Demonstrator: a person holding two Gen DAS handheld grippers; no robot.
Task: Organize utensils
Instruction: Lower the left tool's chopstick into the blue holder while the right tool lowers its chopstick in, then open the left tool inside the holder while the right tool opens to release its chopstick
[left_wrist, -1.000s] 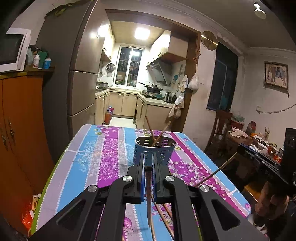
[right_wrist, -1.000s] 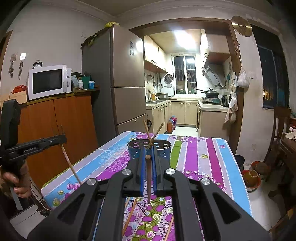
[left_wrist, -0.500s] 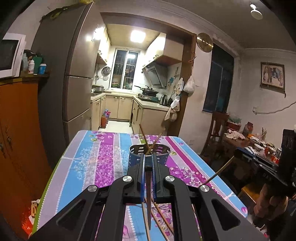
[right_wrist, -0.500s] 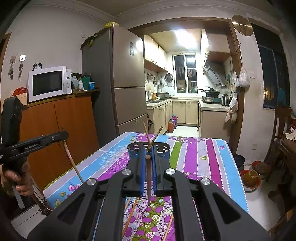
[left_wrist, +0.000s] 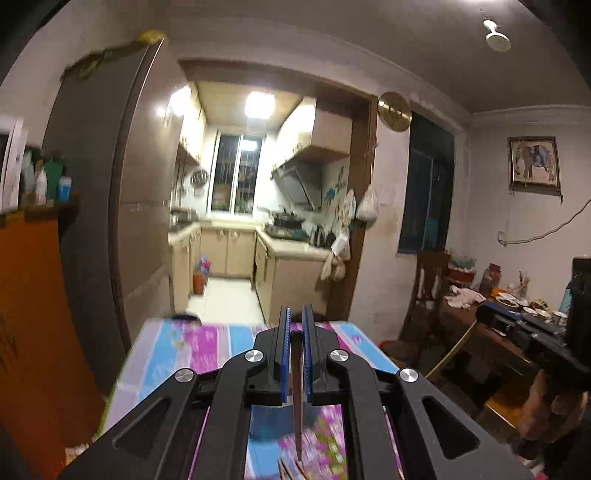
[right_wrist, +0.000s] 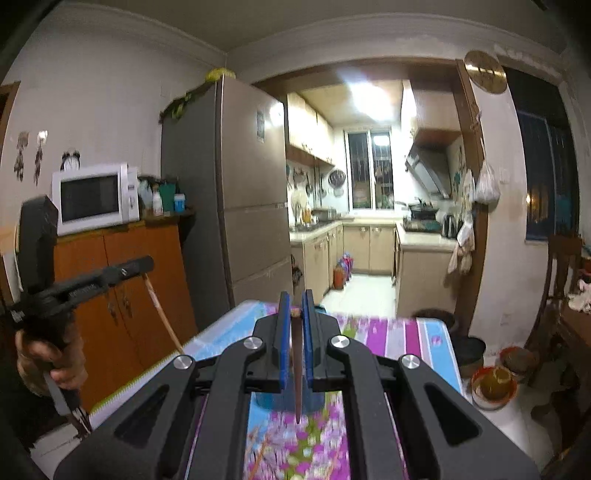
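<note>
- Table (right_wrist: 424, 332): lower centre of frame, before the kitchen doorway.
- Refrigerator (right_wrist: 236, 199): left of the doorway.
- Cabinet (right_wrist: 122, 288): left of the refrigerator; microwave (right_wrist: 96, 197) on top.
- Chopstick (right_wrist: 297, 373): between the right gripper (right_wrist: 295, 317) fingers, above the table.

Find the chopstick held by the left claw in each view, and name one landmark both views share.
Left wrist: chopstick at bottom centre, pinched between the blue pads of the left claw, tip pointing down.
Right wrist: chopstick near the left edge, slanting down from the left claw, in front of the orange cabinet.
Shared landmark: round brass disc, upper right.
</note>
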